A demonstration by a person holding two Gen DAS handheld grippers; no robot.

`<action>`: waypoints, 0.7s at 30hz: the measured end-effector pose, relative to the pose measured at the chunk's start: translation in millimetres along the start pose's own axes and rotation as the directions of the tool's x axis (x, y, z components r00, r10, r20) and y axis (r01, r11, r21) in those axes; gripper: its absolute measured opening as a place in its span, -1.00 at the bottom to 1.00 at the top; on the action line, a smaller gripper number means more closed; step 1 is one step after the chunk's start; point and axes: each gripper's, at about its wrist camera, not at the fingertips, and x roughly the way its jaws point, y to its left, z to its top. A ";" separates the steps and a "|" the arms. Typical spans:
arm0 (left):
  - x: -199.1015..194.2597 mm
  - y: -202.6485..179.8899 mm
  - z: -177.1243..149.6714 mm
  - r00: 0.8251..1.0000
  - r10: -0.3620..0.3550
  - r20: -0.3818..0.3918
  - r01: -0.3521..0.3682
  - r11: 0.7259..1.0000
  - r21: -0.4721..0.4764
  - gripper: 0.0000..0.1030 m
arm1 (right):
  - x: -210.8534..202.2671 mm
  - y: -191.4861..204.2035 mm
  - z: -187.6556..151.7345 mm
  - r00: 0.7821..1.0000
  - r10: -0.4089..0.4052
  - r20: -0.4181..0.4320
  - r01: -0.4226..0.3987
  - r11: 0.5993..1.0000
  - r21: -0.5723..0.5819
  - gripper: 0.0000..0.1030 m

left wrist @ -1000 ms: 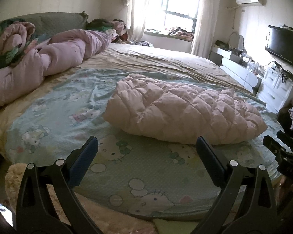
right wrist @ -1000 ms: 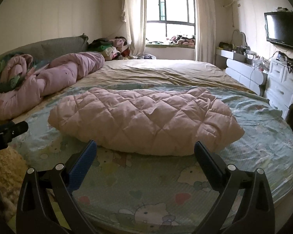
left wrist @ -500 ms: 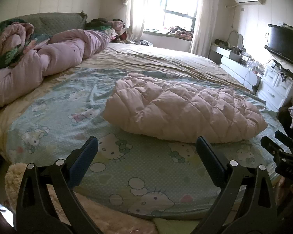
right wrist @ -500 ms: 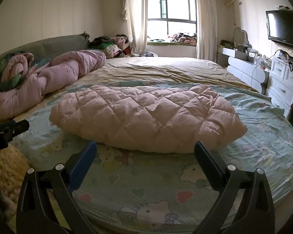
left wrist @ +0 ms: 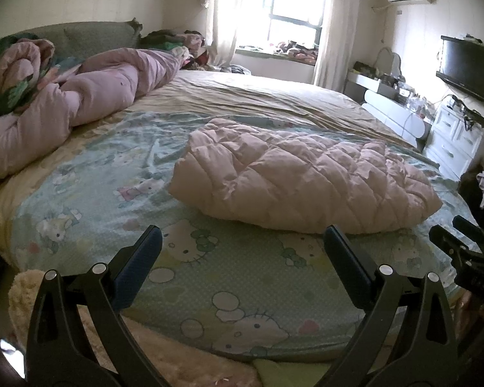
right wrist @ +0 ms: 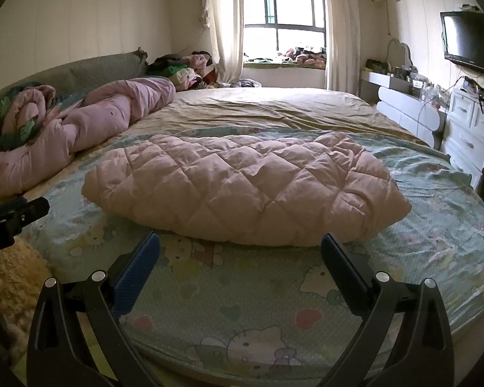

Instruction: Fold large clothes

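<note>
On the bed (right wrist: 419,258) the pink quilted coat (right wrist: 242,193) lies crosswise just beyond both empty, wide-open grippers, the right gripper (right wrist: 240,251) facing its middle and the left gripper (left wrist: 242,245) its left end.

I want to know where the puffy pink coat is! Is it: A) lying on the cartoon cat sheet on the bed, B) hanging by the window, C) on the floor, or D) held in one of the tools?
A: the puffy pink coat lies flat on the cartoon cat sheet, and both the left tool and right tool are open, apart from it.

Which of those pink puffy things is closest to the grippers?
The quilted pink garment lying flat mid-bed; the lilac duvet is bunched up farther left.
</note>
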 end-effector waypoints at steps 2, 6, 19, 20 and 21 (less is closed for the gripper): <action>0.7 0.5 0.7 1.000 0.000 0.002 0.000 1.000 -0.001 0.82 | 0.6 -0.8 0.5 1.000 0.001 -0.003 -0.001 1.000 0.003 0.92; 0.7 -0.4 1.4 1.000 0.000 0.000 0.000 1.000 0.005 0.82 | 1.5 -2.0 0.4 1.000 0.002 -0.002 -0.002 1.000 0.007 0.92; 1.2 0.4 2.9 1.000 0.002 0.000 -0.002 1.000 -0.001 0.82 | 4.2 0.0 -1.8 1.000 0.009 -0.013 -0.009 1.000 0.008 0.92; 1.3 0.4 2.6 1.000 0.002 -0.001 -0.002 1.000 -0.001 0.82 | 4.0 -0.3 -1.7 1.000 0.009 -0.014 -0.009 1.000 0.012 0.92; 1.2 0.5 2.6 1.000 0.000 -0.002 0.000 1.000 -0.001 0.82 | 4.2 -0.7 -1.4 1.000 0.010 -0.015 -0.009 1.000 0.012 0.92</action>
